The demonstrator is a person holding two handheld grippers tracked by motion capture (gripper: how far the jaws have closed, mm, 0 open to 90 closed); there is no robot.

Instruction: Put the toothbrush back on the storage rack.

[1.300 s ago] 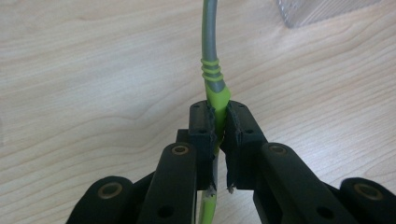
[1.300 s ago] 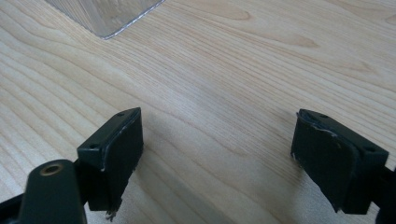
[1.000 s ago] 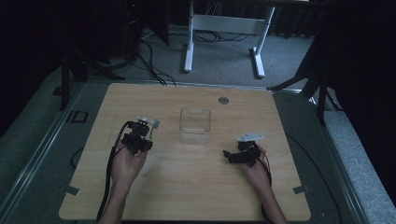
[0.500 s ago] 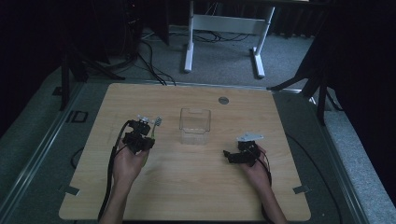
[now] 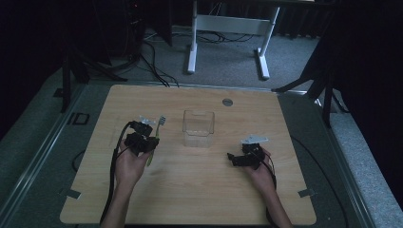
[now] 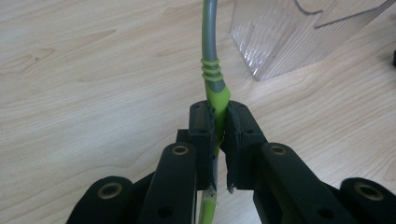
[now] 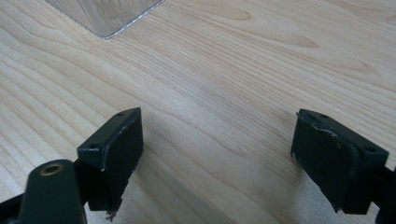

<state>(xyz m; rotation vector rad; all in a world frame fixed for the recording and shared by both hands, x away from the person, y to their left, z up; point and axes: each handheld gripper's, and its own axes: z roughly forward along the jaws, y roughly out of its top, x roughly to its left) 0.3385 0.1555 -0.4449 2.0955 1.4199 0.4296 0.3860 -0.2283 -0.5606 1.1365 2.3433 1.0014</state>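
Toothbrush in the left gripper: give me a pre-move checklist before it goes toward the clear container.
1. Left gripper shut on the toothbrush handle: ok.
2. Bristle end points away from the hand, in the high view: ok.
3. Clear container upright, open top: ok.
4. Container contents: cannot tell.
5. Right gripper open, nothing between its jaws: ok.
6. Bare table between toothbrush and container: ok.

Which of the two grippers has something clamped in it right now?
The left gripper: its fingers pinch the green toothbrush by the handle. The right gripper stands wide open over bare table.
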